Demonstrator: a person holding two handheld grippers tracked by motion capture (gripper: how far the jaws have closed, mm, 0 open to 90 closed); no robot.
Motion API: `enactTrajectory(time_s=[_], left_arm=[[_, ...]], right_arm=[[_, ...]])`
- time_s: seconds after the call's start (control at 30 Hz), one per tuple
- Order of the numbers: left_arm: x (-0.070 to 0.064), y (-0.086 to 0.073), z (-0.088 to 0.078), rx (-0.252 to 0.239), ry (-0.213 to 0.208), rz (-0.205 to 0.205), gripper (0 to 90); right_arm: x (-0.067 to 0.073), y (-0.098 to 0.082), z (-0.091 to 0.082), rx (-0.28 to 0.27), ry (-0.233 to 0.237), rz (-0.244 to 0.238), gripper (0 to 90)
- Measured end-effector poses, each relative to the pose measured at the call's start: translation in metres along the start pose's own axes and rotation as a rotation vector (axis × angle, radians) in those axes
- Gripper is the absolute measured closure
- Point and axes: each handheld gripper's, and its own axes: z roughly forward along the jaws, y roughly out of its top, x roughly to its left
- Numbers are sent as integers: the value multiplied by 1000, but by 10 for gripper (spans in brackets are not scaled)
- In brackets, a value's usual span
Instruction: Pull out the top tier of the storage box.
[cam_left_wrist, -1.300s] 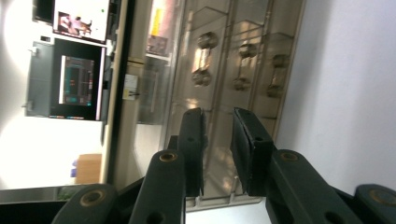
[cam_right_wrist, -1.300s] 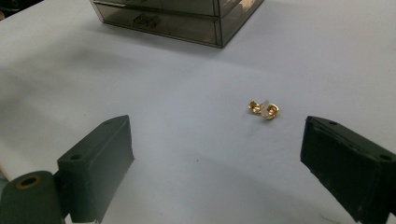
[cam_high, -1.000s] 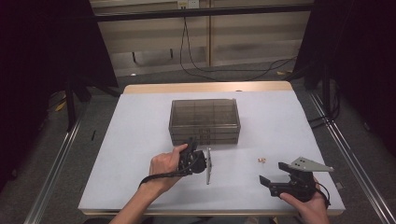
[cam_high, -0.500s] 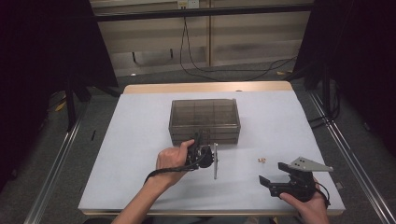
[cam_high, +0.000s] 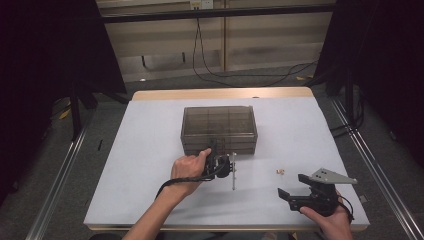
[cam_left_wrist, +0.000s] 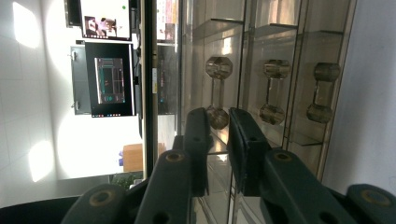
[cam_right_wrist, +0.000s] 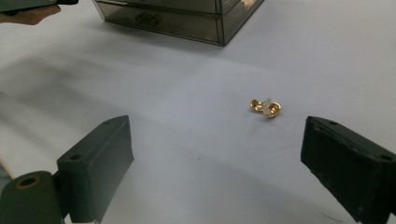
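Change: my left gripper (cam_high: 220, 160) has slid across the desk up to the front of the drawer box (cam_high: 218, 122), ready for a pull.
Left jaws: narrow, a drawer handle (cam_left_wrist: 218, 88) at their tips; whether they are gripping it I cannot tell.
Right jaws: my right gripper (cam_high: 291, 185) rests wide open, right of the box.
Gold piece (cam_right_wrist: 265, 107): loose on the desk, right of the box front.
Box: drawers shut, and the smoked walls show no contents.

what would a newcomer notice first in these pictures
First the smoky clear drawer box in the middle of the white table, with the left gripper right at its front; in the left gripper view its nearly closed jaws point at a drawer knob. Then the small gold earrings lying ahead of the wide-open right gripper.
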Motion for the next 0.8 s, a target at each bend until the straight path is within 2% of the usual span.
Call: enactTrajectory(time_s=[0.13,0.33,0.63,0.7,0.8], left_arm=[[0,2,0,4,20,33,797],[-2,3,0,9,35,58,798],[-4,5,0,28,51,72,802],[-4,5,0,22,49,52,804],[-5,5,-1,27,58,58,807]], right_arm=[[0,0,1,2,3,1,89],[0,0,1,2,-2,1,89],[0,0,1,7,1,-3,90],[1,0,1,5,-2,-1,90],[1,0,1,4,1,0,90]])
